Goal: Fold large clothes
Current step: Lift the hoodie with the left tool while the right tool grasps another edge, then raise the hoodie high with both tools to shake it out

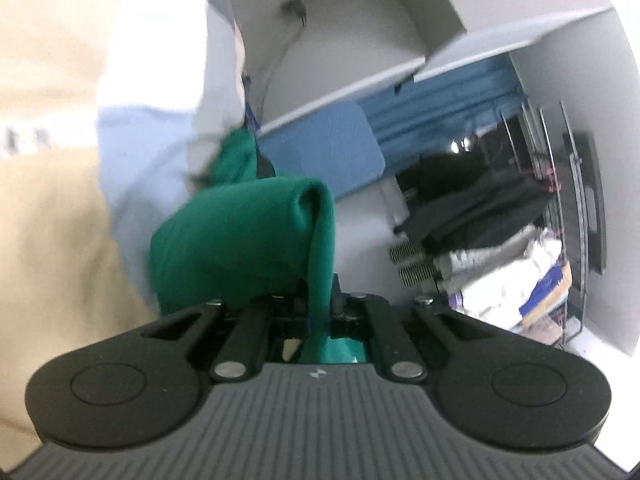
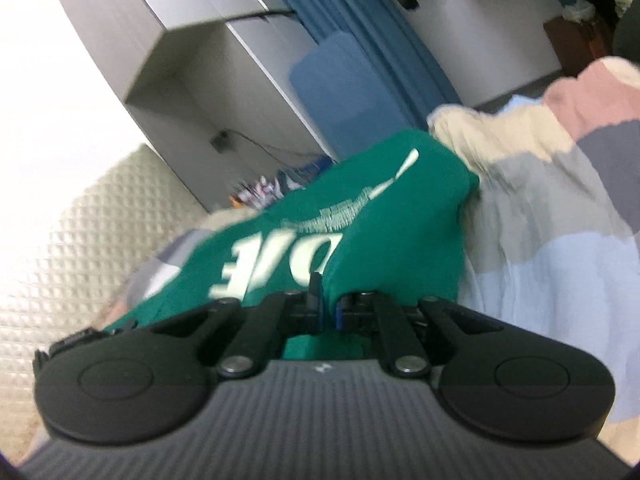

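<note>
A green garment (image 1: 240,240) with white lettering (image 2: 248,258) hangs lifted between both grippers. In the left wrist view my left gripper (image 1: 320,308) is shut on a fold of the green cloth, which runs up and drapes off to the left. In the right wrist view my right gripper (image 2: 328,304) is shut on another edge of the garment (image 2: 360,216), which stretches away over a patchwork bedspread (image 2: 540,200) in cream, pink, grey and pale blue. Both views are blurred by motion.
A grey cabinet (image 2: 180,60) and blue curtain (image 2: 380,40) stand behind. A blue padded board (image 1: 320,148) leans by the curtain. A wire rack (image 1: 560,200) with dark clothes and piled laundry (image 1: 500,280) sits right. A quilted cream headboard (image 2: 60,240) is left.
</note>
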A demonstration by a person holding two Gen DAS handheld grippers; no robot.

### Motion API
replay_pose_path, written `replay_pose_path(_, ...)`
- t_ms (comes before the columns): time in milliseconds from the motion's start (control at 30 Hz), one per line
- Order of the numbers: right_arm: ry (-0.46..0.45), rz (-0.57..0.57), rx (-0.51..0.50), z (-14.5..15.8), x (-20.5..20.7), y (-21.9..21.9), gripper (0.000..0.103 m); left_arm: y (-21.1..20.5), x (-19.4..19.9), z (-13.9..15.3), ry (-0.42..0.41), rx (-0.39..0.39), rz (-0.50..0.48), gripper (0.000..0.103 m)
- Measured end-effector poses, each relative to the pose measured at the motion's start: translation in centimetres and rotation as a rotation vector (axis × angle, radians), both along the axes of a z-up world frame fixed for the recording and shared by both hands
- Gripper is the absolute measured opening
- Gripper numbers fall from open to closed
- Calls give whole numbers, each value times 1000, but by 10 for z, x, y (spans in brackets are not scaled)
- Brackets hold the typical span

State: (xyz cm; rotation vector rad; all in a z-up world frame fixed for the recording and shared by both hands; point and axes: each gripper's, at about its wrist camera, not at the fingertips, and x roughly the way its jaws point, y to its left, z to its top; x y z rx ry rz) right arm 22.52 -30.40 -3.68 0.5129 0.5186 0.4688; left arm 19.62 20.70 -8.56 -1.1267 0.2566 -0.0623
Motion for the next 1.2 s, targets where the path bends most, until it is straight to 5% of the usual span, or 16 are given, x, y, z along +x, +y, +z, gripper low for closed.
replay_pose_path(100,-23,-31,-15,5,-4,-7,8,10,-23,6,63,61,60,6)
replay_pose_path(333,161,-91,-62,-30,24,-15,8,4,-12,-18,243,160,121,7)
replay_pose_path(500,226,-116,-49,-44,30,-12,10,3,-20,-26,275,181,101,11)
replay_pose_path(533,223,-118,-50,-44,26,-11,11,2,-21,-24,281,184,95,15)
replay_pose_path(600,214,-107,-47,-38,21,-9,12,2,-28,-20,292,180,84,58)
replay_pose_path(667,209,-98,-43,-34,16,-9,24,-3,-36,-14,270,165,63,69)
replay_pose_path(733,217,-89,-19,-30,10,-10,56,-12,-48,-6,240,162,27,71)
replay_pose_path(800,222,-71,26,-28,2,-12,64,-23,-57,-1,253,163,1,77)
replay_pose_path(967,272,-74,111,-30,-15,-12,74,-54,-67,-11,254,90,-128,81)
replay_pose_path(1200,379,-82,61,-52,1,2,75,-98,-32,-48,306,60,-303,82)
